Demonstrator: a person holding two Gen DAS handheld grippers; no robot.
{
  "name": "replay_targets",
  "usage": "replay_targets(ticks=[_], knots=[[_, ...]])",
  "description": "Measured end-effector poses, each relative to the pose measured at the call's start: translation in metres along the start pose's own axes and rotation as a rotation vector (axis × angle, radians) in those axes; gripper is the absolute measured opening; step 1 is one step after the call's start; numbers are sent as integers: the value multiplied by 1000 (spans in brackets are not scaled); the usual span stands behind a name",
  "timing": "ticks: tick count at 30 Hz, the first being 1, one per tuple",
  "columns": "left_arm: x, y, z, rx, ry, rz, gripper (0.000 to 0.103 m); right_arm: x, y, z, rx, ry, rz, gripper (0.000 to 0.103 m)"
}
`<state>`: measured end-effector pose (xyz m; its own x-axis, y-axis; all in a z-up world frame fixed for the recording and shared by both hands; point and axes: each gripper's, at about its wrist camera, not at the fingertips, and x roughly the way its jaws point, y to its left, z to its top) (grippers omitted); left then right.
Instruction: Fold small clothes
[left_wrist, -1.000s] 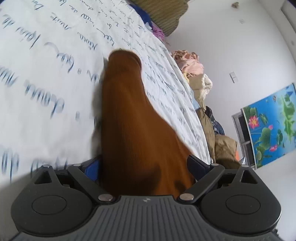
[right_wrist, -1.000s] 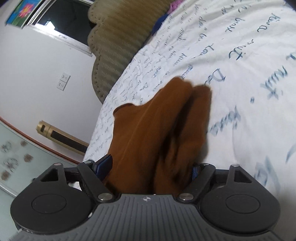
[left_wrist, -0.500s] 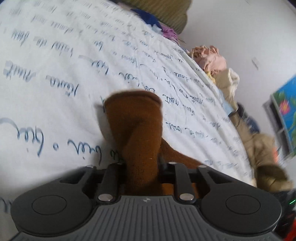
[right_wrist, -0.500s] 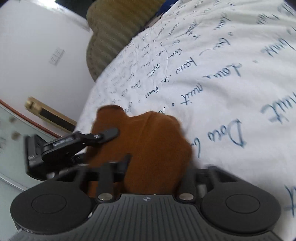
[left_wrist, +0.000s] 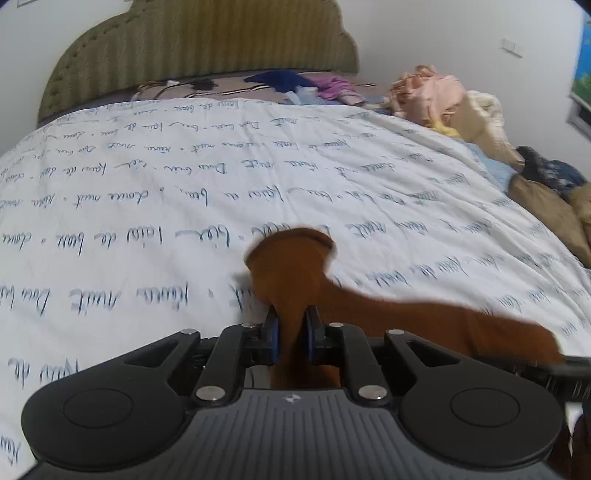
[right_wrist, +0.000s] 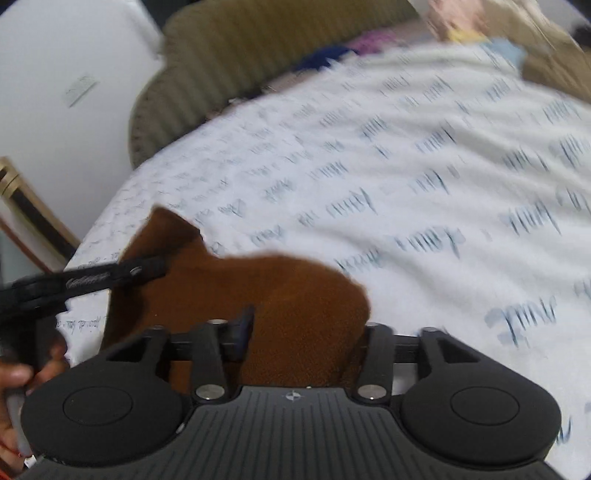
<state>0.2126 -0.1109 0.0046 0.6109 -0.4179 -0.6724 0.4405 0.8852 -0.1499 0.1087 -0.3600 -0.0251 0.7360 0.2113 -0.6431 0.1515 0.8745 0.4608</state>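
Observation:
A small brown knit garment (left_wrist: 288, 266) lies bunched on the white bedsheet (left_wrist: 184, 184) printed with blue script. My left gripper (left_wrist: 291, 317) is shut on a fold of it, and the cloth stands up in a hump past the pads and trails off to the right. In the right wrist view the same garment (right_wrist: 295, 295) fills the gap of my right gripper (right_wrist: 308, 321), whose jaws are opening; its left finger (right_wrist: 245, 325) shows beside the cloth and the right finger is hidden behind it. The left gripper's finger (right_wrist: 110, 277) reaches in over the garment's left end.
An olive padded headboard (left_wrist: 199, 40) stands at the far end of the bed. Blue and purple clothes (left_wrist: 295, 81) lie below it. A heap of pink, cream and tan clothes (left_wrist: 443, 96) runs along the bed's right edge. A person's hand (right_wrist: 14, 376) shows at the left.
The left gripper closed on the brown garment, rolled upright and lifted it. The right gripper pinched the garment half a second ago and now stands wider. Both views swung toward the headboard.

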Motion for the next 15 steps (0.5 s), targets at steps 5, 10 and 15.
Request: replay_targets(ticks=[5, 10, 15], knots=[[-53, 11, -56, -72, 10, -193, 69, -37, -28, -33, 139, 28, 172, 68], [-86, 3, -113, -82, 12, -303, 74, -66, -38, -74, 199, 66, 301, 68], [-88, 18, -133, -156, 38, -356, 29, -76, -33, -102, 244, 31, 346, 54]])
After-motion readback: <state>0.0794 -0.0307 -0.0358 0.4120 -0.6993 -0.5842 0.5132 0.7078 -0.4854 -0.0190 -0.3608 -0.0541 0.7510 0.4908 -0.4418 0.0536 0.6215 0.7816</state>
